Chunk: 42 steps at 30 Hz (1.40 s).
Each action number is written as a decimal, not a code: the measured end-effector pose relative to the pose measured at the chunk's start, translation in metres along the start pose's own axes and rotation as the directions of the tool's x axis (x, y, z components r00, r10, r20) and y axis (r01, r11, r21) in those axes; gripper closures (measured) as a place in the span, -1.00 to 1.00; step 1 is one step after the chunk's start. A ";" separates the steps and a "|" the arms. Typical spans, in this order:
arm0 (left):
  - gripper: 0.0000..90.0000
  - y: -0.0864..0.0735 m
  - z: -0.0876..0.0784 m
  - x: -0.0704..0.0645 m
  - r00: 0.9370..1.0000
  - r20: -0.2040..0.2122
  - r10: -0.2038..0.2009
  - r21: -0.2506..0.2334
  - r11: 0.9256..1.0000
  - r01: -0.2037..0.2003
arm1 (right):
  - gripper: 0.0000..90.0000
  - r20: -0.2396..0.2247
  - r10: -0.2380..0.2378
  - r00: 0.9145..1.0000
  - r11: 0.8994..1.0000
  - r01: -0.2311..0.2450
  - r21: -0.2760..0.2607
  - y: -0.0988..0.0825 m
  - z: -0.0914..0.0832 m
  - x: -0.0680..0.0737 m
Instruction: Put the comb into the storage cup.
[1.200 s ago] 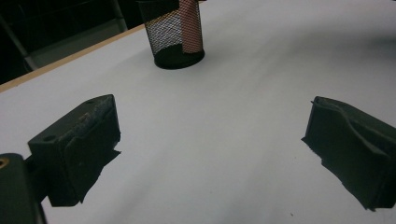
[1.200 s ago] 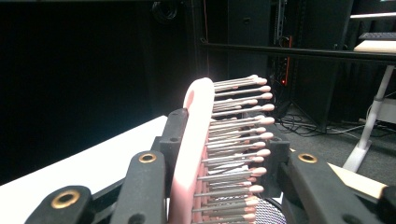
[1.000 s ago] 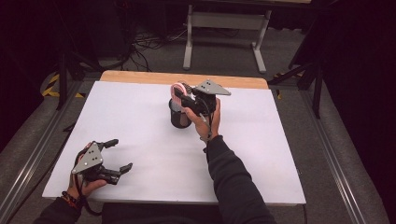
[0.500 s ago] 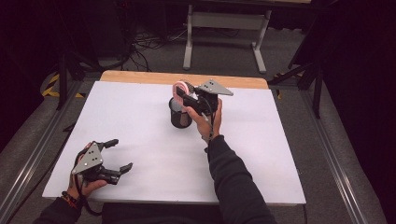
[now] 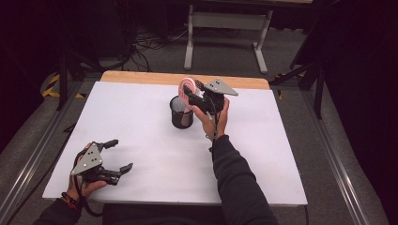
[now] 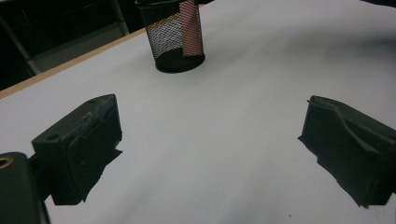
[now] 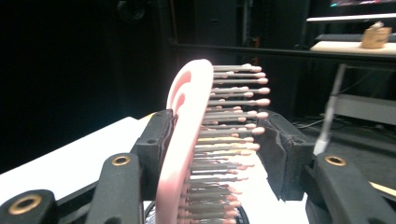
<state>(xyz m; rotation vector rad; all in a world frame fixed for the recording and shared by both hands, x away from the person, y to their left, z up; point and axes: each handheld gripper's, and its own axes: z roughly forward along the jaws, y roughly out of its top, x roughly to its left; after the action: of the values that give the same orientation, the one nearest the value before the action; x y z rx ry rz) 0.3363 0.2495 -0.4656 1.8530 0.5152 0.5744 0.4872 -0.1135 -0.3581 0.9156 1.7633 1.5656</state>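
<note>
The right gripper's [image 5: 191, 93] jaws have just been opening around the pink hairbrush [image 7: 187, 140], now standing released in the mesh cup [image 5: 181, 112].

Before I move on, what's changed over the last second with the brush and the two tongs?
The right tongs have just been opening around the pink hairbrush, which stands in the black mesh cup. The brush is between the jaws: its back lies against one pad, and the bristle tips look about clear of the other. The cup and the open left tongs stayed in place.
</note>
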 end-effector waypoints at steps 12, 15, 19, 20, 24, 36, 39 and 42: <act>-0.87 -0.001 0.000 0.001 1.000 -0.006 0.000 0.013 1.000 0.000 | 0.06 0.037 0.009 0.999 1.000 -0.010 0.017 -0.007 0.000 -0.006; -0.87 -0.001 0.001 0.001 1.000 -0.004 -0.001 0.014 1.000 0.001 | 0.04 0.042 0.004 0.999 1.000 -0.004 0.019 -0.006 -0.002 -0.008; -0.87 -0.001 0.001 0.001 1.000 -0.006 0.001 0.019 1.000 -0.001 | 0.03 0.051 0.014 0.999 1.000 -0.015 0.019 -0.007 -0.005 -0.012; -0.87 -0.001 0.001 0.001 1.000 -0.007 -0.001 0.020 1.000 0.001 | 0.02 0.052 0.018 0.998 1.000 -0.018 0.017 -0.007 -0.006 -0.012; -0.86 -0.001 0.002 0.001 1.000 -0.008 -0.003 0.024 1.000 0.004 | 0.00 0.059 0.013 0.998 1.000 -0.014 0.024 -0.008 -0.007 -0.014; -0.86 -0.001 0.003 0.001 1.000 -0.004 -0.001 0.027 1.000 0.001 | -0.07 0.061 0.010 0.998 1.000 -0.012 0.029 -0.010 -0.013 -0.017; -0.86 -0.001 0.003 0.001 1.000 -0.003 0.001 0.030 1.000 -0.001 | -0.08 0.061 0.002 0.998 0.999 -0.004 0.032 -0.011 -0.013 -0.017; -0.86 -0.001 0.003 0.001 1.000 -0.002 0.003 0.031 1.000 -0.003 | -0.08 0.064 -0.001 0.998 0.999 -0.002 0.037 -0.012 -0.013 -0.017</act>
<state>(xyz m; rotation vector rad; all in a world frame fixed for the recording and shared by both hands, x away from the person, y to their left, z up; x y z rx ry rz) 0.3388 0.2485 -0.4676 1.8835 0.5250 0.5733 0.4856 -0.1357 -0.3683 0.9731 1.7531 1.4922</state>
